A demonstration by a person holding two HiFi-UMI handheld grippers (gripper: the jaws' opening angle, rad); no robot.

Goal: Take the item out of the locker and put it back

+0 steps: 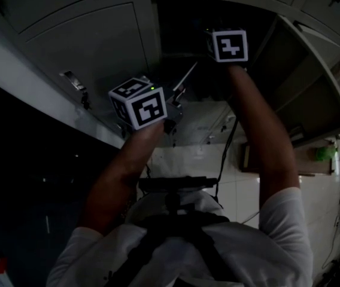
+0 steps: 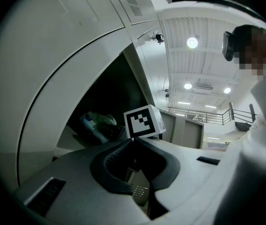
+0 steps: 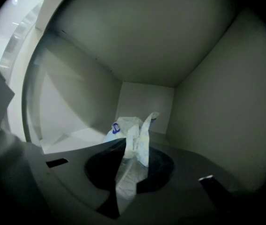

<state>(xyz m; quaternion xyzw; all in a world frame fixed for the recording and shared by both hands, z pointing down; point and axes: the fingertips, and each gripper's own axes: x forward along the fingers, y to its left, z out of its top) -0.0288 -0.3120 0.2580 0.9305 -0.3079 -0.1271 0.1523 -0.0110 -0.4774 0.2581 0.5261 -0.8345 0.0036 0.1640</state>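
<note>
White plastic bag (image 3: 123,128) | inside locker (image 3: 147,95), toward compartment's back | right tongs (image 3: 132,146) clamped on its twisted top | left tongs (image 2: 132,140) together, empty, outside the locker opening

pale grey metal locker (image 3: 208,78), its far wall white. crinkled white plastic bag (image 3: 135,130) with a blue printed patch. grey left gripper (image 2: 132,142) and grey right gripper (image 3: 131,149), both black inside the jaws; their cubes (image 1: 139,103) carry black-and-white square markers. white short-sleeved shirt (image 1: 278,232).

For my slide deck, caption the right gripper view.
Right gripper, jaws shut on a bag inside the locker.
</note>
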